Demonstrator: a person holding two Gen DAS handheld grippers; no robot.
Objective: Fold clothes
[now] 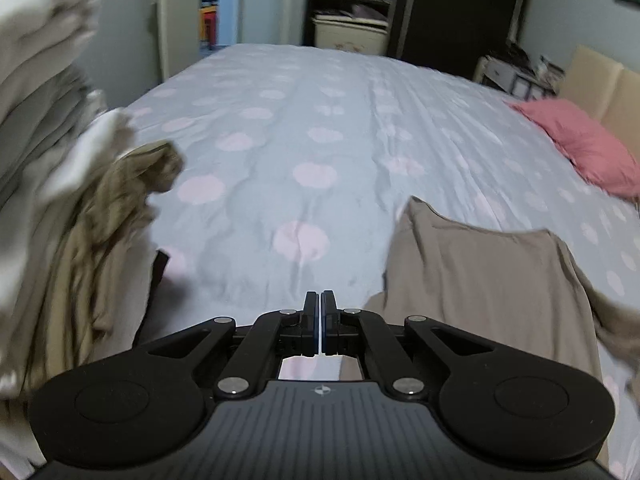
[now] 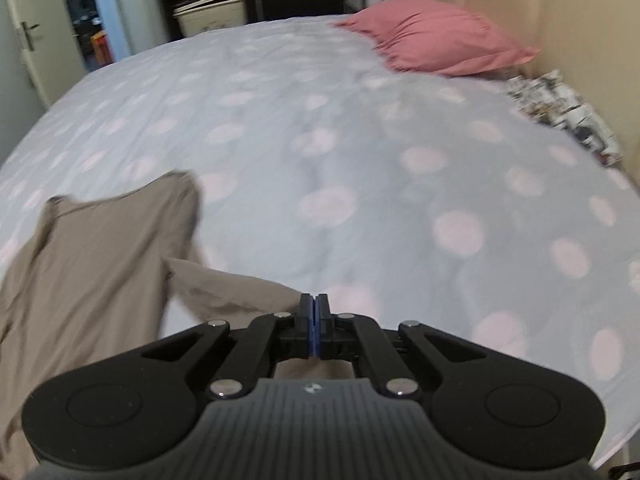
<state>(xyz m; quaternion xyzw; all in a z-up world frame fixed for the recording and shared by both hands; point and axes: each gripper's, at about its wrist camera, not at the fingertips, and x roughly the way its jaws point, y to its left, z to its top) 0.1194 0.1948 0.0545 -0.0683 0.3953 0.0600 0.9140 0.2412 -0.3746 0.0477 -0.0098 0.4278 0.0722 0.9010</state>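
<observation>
A taupe garment [image 1: 480, 280] lies spread on the near part of the bed, just right of my left gripper [image 1: 321, 300]. That gripper is shut, with nothing showing between its fingers, and hovers over bare bedcover. In the right wrist view the same garment [image 2: 92, 280] lies at the lower left. One fold of it [image 2: 240, 288] runs right up to the fingers of my right gripper [image 2: 315, 304] and shows beneath them. The right gripper is shut, apparently on that fold.
A heap of cream and olive clothes [image 1: 80, 200] rises at the left. The pale blue bedcover with pink dots [image 1: 320, 140] stretches ahead. A pink pillow [image 2: 436, 36] lies by the beige headboard [image 2: 560, 20]. A patterned cloth [image 2: 568, 112] sits at the bed's right edge.
</observation>
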